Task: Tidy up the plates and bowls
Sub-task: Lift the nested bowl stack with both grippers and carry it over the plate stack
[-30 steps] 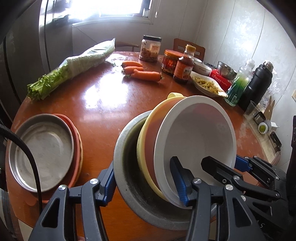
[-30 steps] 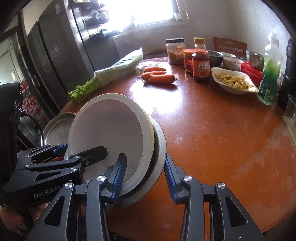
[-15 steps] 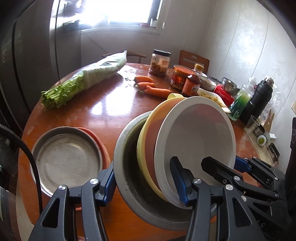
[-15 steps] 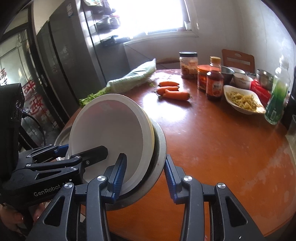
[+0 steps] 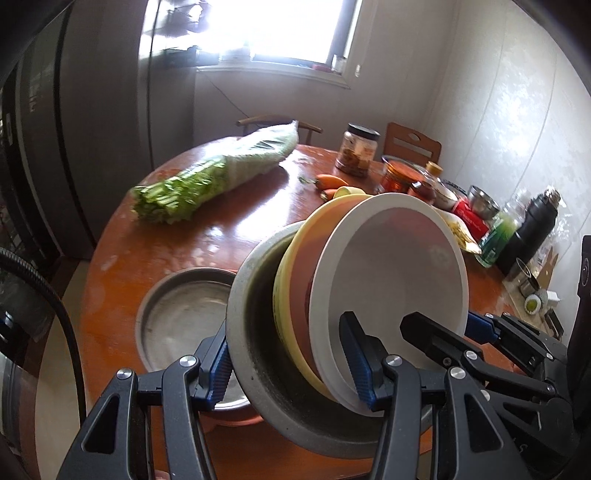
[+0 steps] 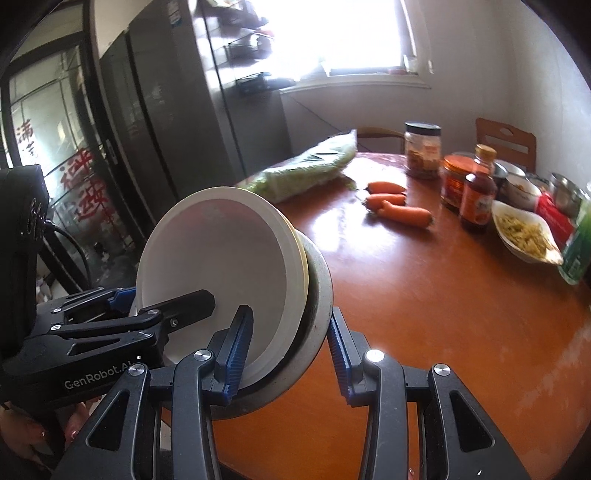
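1. Nested stack of three bowls, held tilted in the air above the near edge of the table [image 5: 236, 236]: white bowl [image 5: 399, 280] innermost, yellow bowl [image 5: 291, 295] around it, grey bowl [image 5: 258, 354] outermost. Openings face up and toward the cameras.
2. Left gripper [image 5: 291, 358]: jaws clamped across the rims of the stack. One blue pad sits against the outside of the grey bowl, the other lies inside the white bowl. Grip firm, no gap visible at either pad.
3. Right gripper [image 6: 288, 350]: jaws also clamped on the stack, from the opposite side. One pad inside the white bowl, the other on the grey bowl's outer wall.
4. Each gripper shows in the other's view, gripping its own side of the rims.
5. Below and left of the stack in the left wrist view: metal plate [image 5: 184, 317] lying flat on the table, on top of a reddish plate [image 5: 236, 419] whose edge shows beneath it.
6. Farther on the table: bagged celery [image 5: 218, 173], carrots [image 6: 399, 206], a jar [image 6: 423, 149], a sauce bottle [image 6: 478, 199], a dish of food [image 6: 524, 230], a black flask [image 5: 532, 229].
7. A fridge [image 6: 177, 92] stands beyond the left edge of the table, a window [image 6: 332, 33] behind.
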Demonstrator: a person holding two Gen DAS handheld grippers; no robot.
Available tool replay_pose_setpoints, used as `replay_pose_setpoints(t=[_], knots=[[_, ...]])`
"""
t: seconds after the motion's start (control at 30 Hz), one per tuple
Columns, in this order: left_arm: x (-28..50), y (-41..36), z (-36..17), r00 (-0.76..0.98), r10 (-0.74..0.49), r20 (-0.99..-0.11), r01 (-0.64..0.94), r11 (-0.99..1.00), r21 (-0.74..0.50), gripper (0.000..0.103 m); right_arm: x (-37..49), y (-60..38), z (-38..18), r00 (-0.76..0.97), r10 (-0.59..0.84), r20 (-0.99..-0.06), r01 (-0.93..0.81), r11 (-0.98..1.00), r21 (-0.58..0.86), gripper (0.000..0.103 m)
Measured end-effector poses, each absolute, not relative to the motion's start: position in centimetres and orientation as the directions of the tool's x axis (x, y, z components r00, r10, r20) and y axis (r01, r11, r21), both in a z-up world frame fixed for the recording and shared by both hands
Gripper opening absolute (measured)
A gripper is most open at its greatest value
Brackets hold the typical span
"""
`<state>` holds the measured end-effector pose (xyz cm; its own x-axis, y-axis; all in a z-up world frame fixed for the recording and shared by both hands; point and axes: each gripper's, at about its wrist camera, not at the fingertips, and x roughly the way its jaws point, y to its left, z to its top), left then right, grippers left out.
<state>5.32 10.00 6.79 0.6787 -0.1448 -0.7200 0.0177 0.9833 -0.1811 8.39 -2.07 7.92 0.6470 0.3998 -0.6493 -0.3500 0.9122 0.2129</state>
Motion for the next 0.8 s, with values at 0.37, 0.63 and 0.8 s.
replay_pose_setpoints(t=[0.37, 0.63, 0.8], knots=[[5.0, 15.3, 7.6, 0.701, -0.109, -0.705, -0.048, 0.979, -0.2, 0.054, 9.8, 2.9, 9.0, 0.632, 0.449, -0.632, -0.428, 0.882, 0.198, 0.042], [4.7, 18.0, 7.7, 0.709, -0.09, -0.699, -0.083, 0.974, -0.209, 0.054, 10.7, 5.7, 9.5, 0.622, 0.469, -0.627, -0.471, 0.864, 0.179, 0.042], [4.5, 18.7, 7.4, 0.707, -0.077, -0.703, -0.099, 0.973, -0.206, 0.054, 11.2, 6.8, 9.3, 0.612, 0.477, -0.63, -0.487, 0.856, 0.175, 0.042]])
